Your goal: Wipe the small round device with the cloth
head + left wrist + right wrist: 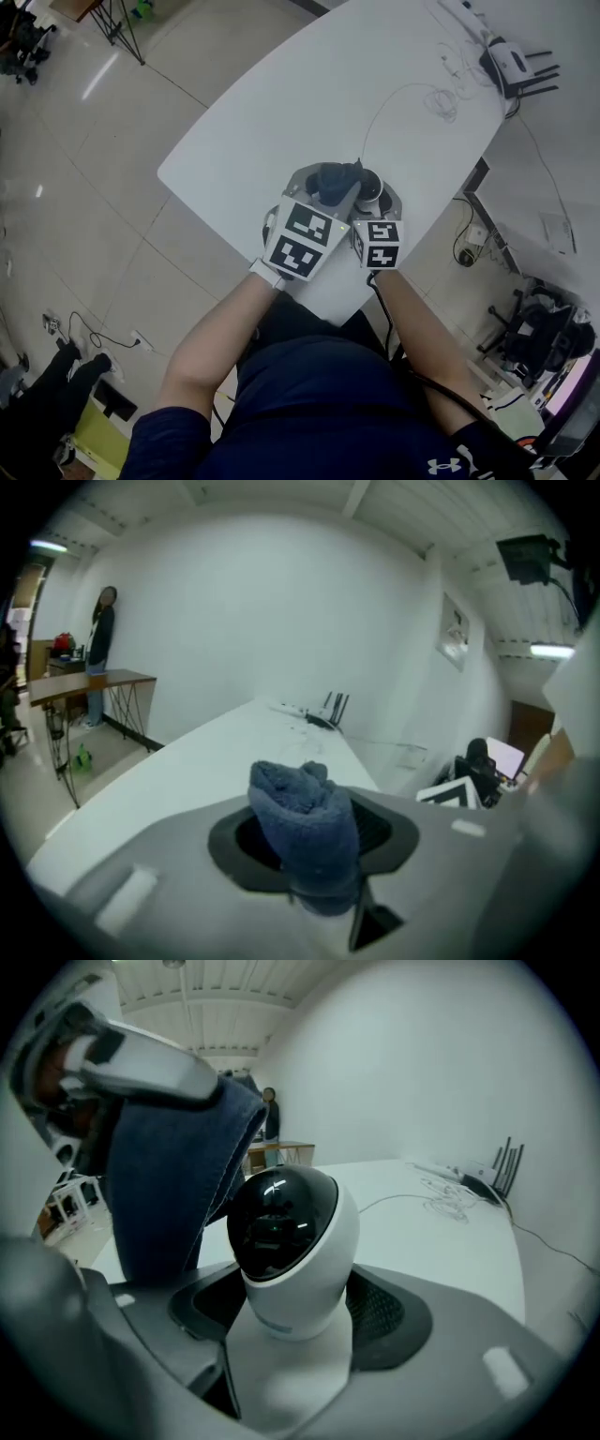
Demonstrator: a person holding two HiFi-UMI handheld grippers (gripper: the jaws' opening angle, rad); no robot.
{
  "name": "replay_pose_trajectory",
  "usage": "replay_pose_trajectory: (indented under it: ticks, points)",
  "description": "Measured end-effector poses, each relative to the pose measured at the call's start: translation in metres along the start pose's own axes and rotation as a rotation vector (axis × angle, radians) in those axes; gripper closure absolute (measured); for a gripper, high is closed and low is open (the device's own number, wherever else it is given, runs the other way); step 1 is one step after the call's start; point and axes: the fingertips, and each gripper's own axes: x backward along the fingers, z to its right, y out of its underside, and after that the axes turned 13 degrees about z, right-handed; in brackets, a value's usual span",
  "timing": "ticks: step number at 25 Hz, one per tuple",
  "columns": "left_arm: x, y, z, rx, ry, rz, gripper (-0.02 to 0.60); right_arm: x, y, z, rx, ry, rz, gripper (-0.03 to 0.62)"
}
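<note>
Right, the fingers of your left gripper [324, 191] pinch the cloth [307, 827] just beside the device [286, 1232], whose white body your right gripper [375, 208] clamps with wide-set fingers, over the table's [309, 94] near edge.

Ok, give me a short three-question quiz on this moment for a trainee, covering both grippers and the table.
1. True or false: the left gripper is shut on the blue cloth.
2. What does the right gripper hold? A) a mug B) the small round device C) nothing
3. In a word or two: what stands at the far end of the white table?
Key: 1 true. 2 B. 3 a router with antennas.
</note>
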Motion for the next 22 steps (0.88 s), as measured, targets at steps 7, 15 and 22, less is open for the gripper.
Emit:
replay_pose_trajectory:
  ticks: [7, 15, 22]
  points:
    - [-0.025, 0.035, 0.029, -0.131, 0.115, -0.070, 0.434, 0.001, -0.002, -0.010, 0.098, -0.039, -0.038, 0.240]
    - [-0.022, 0.074, -0.021, -0.085, 0.052, -0.146, 0.431, 0.003, 0.020, 0.000, 0.171, -0.167, -0.107, 0.249]
    - [-0.042, 0.119, -0.021, -0.346, 0.072, -0.348, 0.433, 0.019, 0.030, 0.004, 0.206, -0.140, -0.147, 0.253]
